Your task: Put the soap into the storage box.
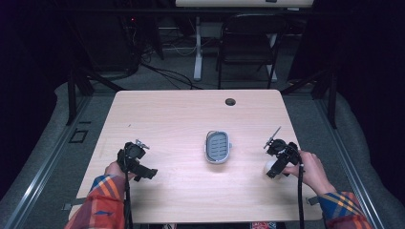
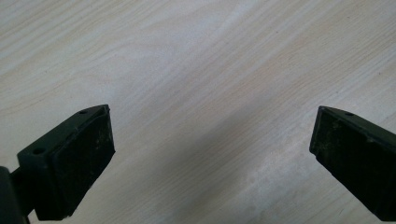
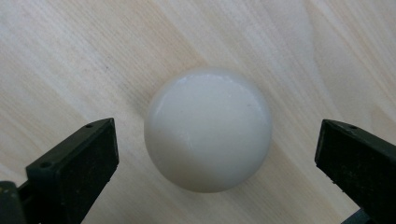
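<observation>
A round white soap-like ball (image 3: 208, 129) lies on the wooden table, between the open jaws of my right gripper (image 3: 215, 135), which do not touch it. In the high view the white ball (image 1: 271, 167) peeks out under the right gripper (image 1: 276, 171) near the table's right edge. A grey oval soap dish (image 1: 218, 146) with a slotted insert sits at the table's middle. My left gripper (image 1: 149, 172) rests at the front left, open over bare wood, and its jaws stand wide apart around nothing (image 2: 212, 135).
The light wooden table (image 1: 181, 114) has a cable hole (image 1: 230, 101) near its far edge. A black chair (image 1: 248, 45) and a desk leg stand beyond the table. Bare wood lies between the dish and each gripper.
</observation>
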`<action>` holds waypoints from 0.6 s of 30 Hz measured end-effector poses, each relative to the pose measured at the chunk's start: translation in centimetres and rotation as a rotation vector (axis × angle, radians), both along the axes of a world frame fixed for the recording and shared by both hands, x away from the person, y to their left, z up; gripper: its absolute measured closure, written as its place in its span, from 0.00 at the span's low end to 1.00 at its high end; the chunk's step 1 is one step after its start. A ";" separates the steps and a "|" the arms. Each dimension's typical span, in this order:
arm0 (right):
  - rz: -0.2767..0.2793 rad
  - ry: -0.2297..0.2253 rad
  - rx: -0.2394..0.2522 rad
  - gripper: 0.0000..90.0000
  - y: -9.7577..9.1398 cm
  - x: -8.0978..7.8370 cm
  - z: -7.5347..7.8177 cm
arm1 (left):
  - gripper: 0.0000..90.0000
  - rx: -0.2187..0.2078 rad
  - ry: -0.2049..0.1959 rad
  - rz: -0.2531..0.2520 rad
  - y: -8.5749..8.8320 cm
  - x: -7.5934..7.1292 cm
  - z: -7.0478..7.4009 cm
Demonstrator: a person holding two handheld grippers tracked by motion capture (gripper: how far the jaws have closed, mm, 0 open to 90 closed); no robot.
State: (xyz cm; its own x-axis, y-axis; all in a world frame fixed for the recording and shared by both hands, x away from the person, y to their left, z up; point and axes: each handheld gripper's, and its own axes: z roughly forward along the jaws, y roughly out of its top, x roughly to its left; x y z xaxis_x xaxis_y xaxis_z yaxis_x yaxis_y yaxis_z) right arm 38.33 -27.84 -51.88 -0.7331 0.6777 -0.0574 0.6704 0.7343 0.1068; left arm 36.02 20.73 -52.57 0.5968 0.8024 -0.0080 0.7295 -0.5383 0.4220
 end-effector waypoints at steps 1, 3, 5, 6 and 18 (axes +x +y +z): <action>-0.012 -0.005 0.014 0.00 0.2 0.0 0.0 | 0.00 0.000 0.000 0.000 0.0 0.0 0.0; -0.003 -0.005 0.006 0.00 0.2 0.1 0.0 | 0.00 0.001 0.001 0.000 0.0 0.0 0.0; 0.002 0.000 0.011 0.00 0.4 0.3 -0.3 | 0.00 -0.001 0.000 0.000 0.0 0.0 0.0; -0.002 0.008 0.015 0.00 0.4 0.3 -0.4 | 0.00 -0.001 0.000 0.000 0.0 0.0 0.0; -0.025 0.056 0.027 0.11 0.7 0.4 -1.3 | 0.00 0.000 0.006 -0.003 0.0 0.0 0.0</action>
State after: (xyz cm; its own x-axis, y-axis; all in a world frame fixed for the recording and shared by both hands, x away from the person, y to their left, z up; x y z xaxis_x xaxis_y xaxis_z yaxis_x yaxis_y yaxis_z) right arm 38.78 -27.14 -53.19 -0.7172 0.6968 0.0020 0.6942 0.7143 0.0880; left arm 36.05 20.71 -52.59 0.5993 0.8004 -0.0112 0.7301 -0.5409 0.4175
